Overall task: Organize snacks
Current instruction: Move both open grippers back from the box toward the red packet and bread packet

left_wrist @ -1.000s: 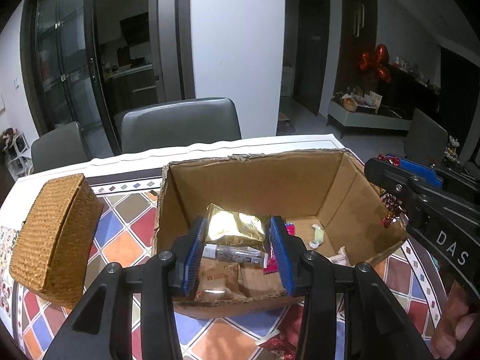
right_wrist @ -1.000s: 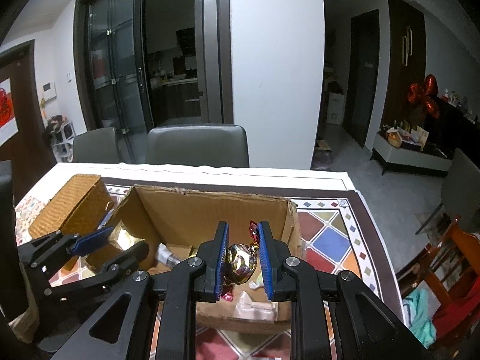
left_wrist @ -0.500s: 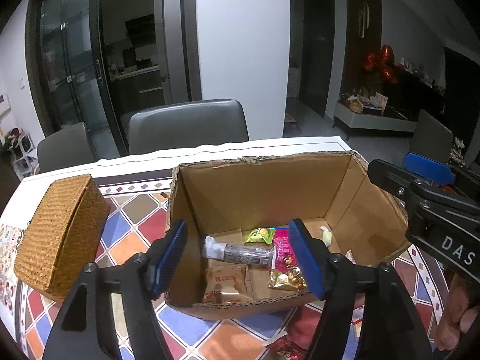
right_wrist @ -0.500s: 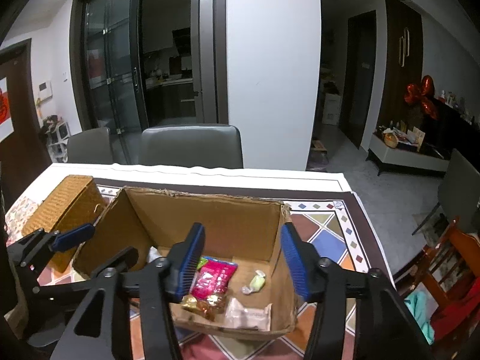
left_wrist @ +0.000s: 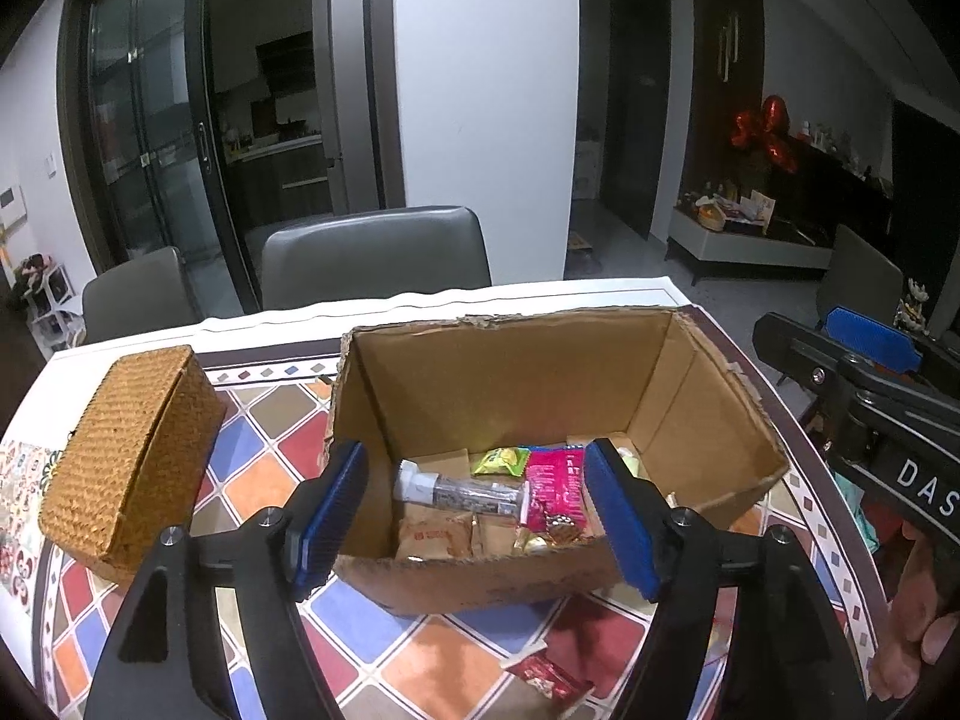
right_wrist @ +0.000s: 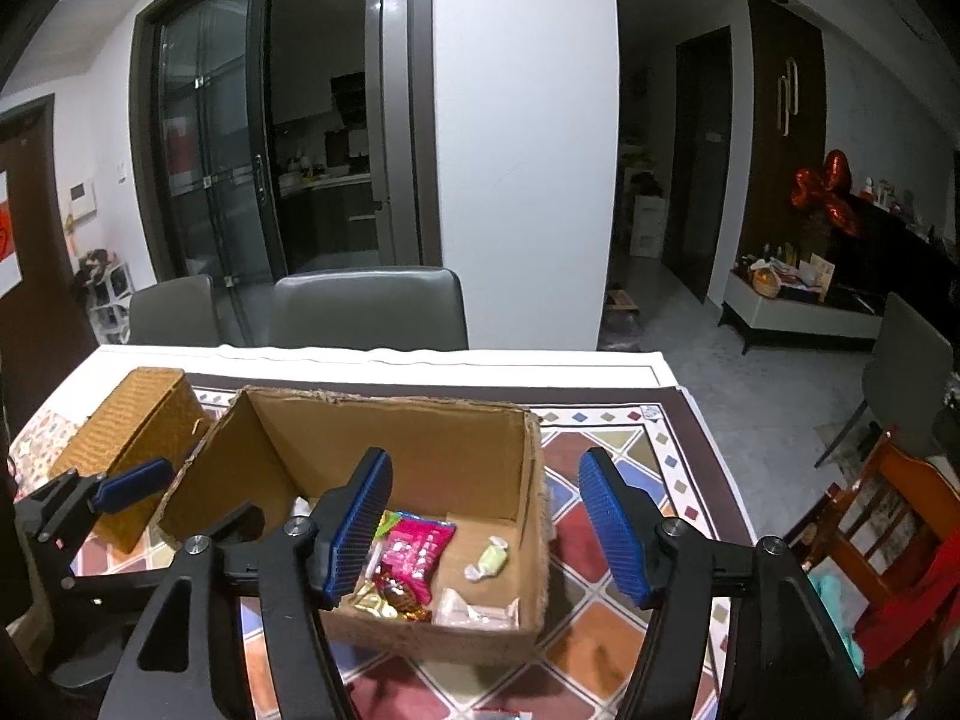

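Note:
An open cardboard box (left_wrist: 522,360) (right_wrist: 414,444) stands on the patterned table and holds several snacks: a pink packet (left_wrist: 555,480) (right_wrist: 414,546), a clear tube (left_wrist: 456,489), a brown packet (left_wrist: 435,534), a green packet (left_wrist: 501,461), a pale wrapped candy (right_wrist: 487,558) and a gold-wrapped candy (right_wrist: 393,588). My left gripper (left_wrist: 474,522) is open and empty above the box's near wall. My right gripper (right_wrist: 489,531) is open and empty above the box's right part. A red snack packet (left_wrist: 549,681) lies on the table in front of the box.
A woven wicker box (left_wrist: 129,450) (right_wrist: 129,414) sits left of the cardboard box. Grey chairs (left_wrist: 375,258) stand behind the table. An orange wooden chair (right_wrist: 888,534) is at the right. The table's right edge (right_wrist: 678,390) is close to the box.
Both grippers opened: the left let go of a gold packet, the right of a gold-wrapped candy, and both snacks now lie in the box. Both grippers drew back and up.

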`<action>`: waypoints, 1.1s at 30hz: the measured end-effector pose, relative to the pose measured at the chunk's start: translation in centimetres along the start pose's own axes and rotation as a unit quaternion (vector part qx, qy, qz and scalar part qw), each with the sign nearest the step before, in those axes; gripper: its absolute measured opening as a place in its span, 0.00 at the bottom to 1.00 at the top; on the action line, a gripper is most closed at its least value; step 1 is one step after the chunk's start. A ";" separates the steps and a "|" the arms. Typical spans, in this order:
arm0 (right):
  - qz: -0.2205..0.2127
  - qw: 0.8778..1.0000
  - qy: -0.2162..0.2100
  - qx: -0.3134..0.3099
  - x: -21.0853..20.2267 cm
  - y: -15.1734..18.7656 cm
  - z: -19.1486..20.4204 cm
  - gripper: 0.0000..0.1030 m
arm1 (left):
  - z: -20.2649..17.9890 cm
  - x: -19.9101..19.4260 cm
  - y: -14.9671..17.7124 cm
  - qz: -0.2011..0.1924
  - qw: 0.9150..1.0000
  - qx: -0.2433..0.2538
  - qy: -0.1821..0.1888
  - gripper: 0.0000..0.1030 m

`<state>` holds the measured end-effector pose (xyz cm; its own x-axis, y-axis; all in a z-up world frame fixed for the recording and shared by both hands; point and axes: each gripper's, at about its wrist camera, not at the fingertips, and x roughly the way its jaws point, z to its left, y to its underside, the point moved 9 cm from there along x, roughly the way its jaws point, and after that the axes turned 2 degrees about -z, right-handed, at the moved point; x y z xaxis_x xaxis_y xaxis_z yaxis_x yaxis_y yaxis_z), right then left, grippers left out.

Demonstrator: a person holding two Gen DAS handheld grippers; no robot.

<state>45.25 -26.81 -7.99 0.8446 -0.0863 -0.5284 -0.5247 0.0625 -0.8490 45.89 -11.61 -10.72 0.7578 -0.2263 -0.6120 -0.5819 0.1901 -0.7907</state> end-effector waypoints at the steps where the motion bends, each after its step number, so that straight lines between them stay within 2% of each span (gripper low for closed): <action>1: 0.000 1.000 0.001 0.001 -0.2 0.0 -0.2 0.64 | -0.1 -0.3 0.0 -0.001 1.000 0.000 0.000 0.72; 20: -0.014 1.000 0.007 0.000 -5.0 -0.3 -1.3 0.64 | -1.4 -4.8 0.1 -0.014 1.000 -0.002 -0.012 0.74; 33: -0.001 1.000 0.008 0.003 -6.4 2.1 -1.6 0.64 | -1.9 -6.1 1.7 -0.014 1.000 -0.003 -0.014 0.74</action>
<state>38.59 -27.74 -6.44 0.8441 -0.1028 -0.5262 -0.5219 0.0676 -0.8503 39.73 -11.75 -8.34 0.7811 -0.2052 -0.5897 -0.5625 0.1786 -0.8073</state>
